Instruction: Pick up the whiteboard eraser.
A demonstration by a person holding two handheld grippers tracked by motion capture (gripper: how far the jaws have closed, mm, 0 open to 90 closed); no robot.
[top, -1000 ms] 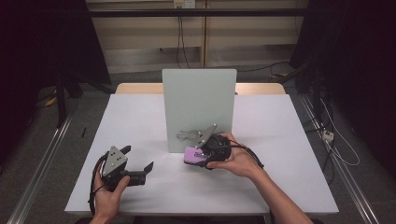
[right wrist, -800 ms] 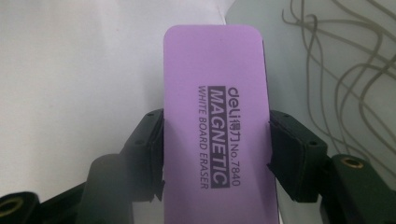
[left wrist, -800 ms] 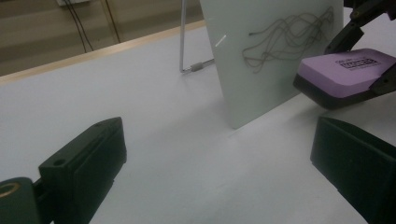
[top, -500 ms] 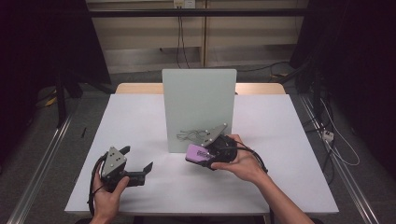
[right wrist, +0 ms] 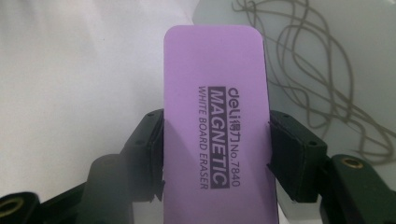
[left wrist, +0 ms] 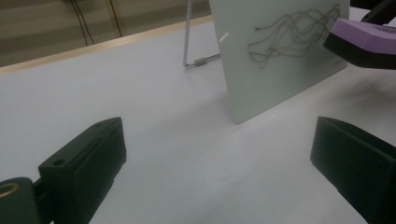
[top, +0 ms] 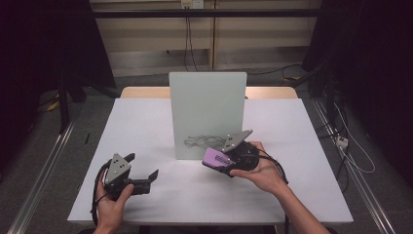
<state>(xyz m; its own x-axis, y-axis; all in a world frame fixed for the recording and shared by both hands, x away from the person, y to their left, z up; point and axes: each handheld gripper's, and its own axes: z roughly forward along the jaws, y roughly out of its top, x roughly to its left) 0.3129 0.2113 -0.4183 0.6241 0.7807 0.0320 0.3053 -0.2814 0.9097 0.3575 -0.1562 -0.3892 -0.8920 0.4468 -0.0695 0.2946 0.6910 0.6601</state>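
Note:
A pale green whiteboard stands upright at the middle of the white table, with grey scribbles low on its face. My right gripper is shut on a purple magnetic whiteboard eraser, held just in front of the board's lower right part, close to the scribbles. In the right gripper view the eraser sits clamped between both jaws, scribbles behind it. My left gripper rests open near the table's front left, nothing between its jaws. The left gripper view shows the board and eraser ahead.
A thin metal stand leg props the board from behind. A wooden strip runs along the table's far edge. Cables lie on the floor to the right. Metal rails flank the table.
My right gripper has lifted and tilted the eraser slightly up toward the board's scribbles. The left gripper has stayed in place.

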